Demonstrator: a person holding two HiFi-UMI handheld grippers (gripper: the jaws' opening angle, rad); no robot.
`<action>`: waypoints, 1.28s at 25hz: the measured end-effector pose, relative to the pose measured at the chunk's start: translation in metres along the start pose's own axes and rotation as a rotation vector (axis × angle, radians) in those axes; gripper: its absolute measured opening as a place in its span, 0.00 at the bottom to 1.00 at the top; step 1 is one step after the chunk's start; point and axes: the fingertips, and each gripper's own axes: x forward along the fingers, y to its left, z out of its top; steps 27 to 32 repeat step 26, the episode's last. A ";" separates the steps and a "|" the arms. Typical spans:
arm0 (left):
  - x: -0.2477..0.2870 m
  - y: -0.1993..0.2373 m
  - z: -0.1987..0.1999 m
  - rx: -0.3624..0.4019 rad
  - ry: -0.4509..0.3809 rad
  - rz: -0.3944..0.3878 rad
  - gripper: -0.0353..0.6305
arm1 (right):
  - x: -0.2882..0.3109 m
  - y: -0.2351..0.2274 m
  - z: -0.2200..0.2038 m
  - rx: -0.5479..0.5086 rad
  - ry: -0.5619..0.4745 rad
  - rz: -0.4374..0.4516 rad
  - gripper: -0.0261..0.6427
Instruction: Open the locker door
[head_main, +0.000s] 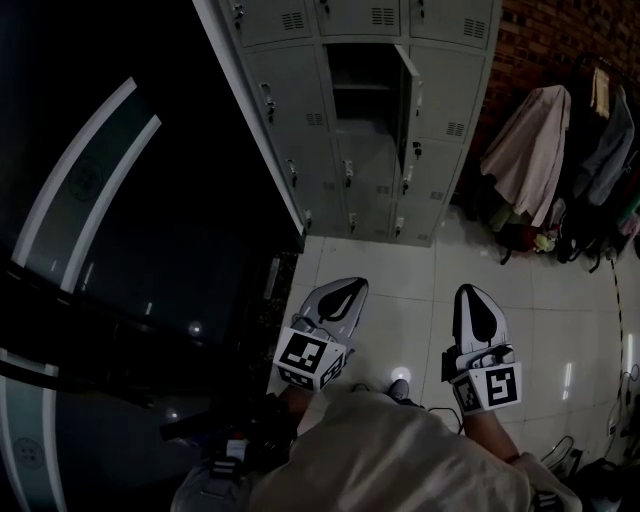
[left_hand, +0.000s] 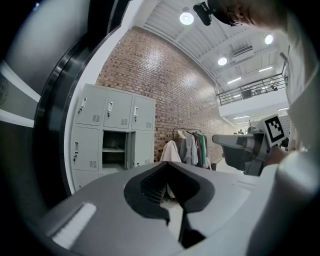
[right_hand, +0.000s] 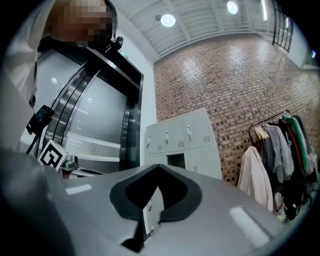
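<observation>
1. Two grippers hang low over the tiled floor. They are well apart from the locker bank, which stands at the floor's far edge against a brick wall.
2. The left gripper has its jaws closed together with nothing between them. Its own view shows only the distant lockers past the tips.
3. The right gripper is the same, pressed fully together and empty.
4. One locker door in the middle column stands swung out at the right side of its opening. The compartment behind it is dark, with a shelf just visible inside. The other doors look closed.
5. Judged from this, the opening step looks done, since the door is wide and neither gripper is near it. If a different door is meant, nothing has begun.
6. In that case the next move calls for walking up to the bank and parting one gripper's jaws. The gripper would then close on a small handle at a door's edge and pull it round on its hinge.
7. No brand, label or number on the lockers can be read, as the vents and handles are too small and dim. The only printed patterns are the black-and-white squares on the marker cubes, which carry no words.
8. A clothes rack with hanging garments stands just beside the bank, clear of the open door.
</observation>
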 end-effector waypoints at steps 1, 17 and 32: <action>-0.001 0.000 -0.002 -0.002 0.002 -0.001 0.15 | -0.001 0.001 -0.002 -0.003 0.003 0.000 0.04; -0.019 0.004 -0.011 -0.050 -0.011 0.041 0.15 | -0.023 0.007 -0.032 -0.048 0.142 0.017 0.04; -0.018 -0.004 -0.023 -0.096 -0.013 0.018 0.16 | -0.017 0.008 -0.031 -0.013 0.101 0.024 0.04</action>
